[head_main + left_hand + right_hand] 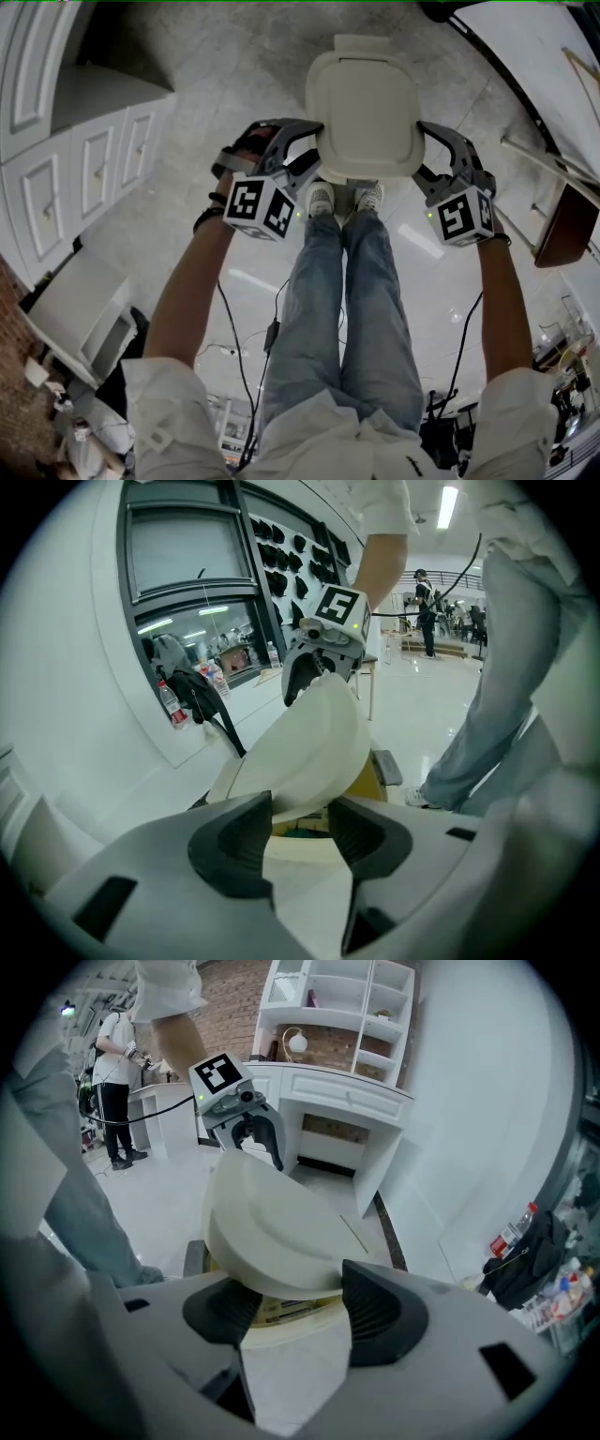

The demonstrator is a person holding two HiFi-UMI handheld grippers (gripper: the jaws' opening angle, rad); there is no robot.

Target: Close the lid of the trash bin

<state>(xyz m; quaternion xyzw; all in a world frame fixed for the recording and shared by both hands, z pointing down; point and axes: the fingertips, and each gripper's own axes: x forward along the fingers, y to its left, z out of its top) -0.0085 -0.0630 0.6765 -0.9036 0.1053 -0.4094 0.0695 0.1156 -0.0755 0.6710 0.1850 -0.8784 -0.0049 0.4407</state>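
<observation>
— Where was the lid (366, 112)?
— Tilted above the bin (291, 1327), partly raised, not down yet, just ahead of the person's shoes (322, 199).
— Grippers?
— Left gripper (309, 150) & right gripper (424, 150) at opp. sides of the lid. Both had jaws apart, lid edge between the pads, no squeeze.

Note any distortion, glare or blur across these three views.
Head view: fisheye bends the white cabinets; glare patches on the floor; trash bin lid sharp. Left gripper view: window frame bowed, ceiling light blown out. Right gripper view: shelves bowed, lid evenly lit and crisp.
</observation>
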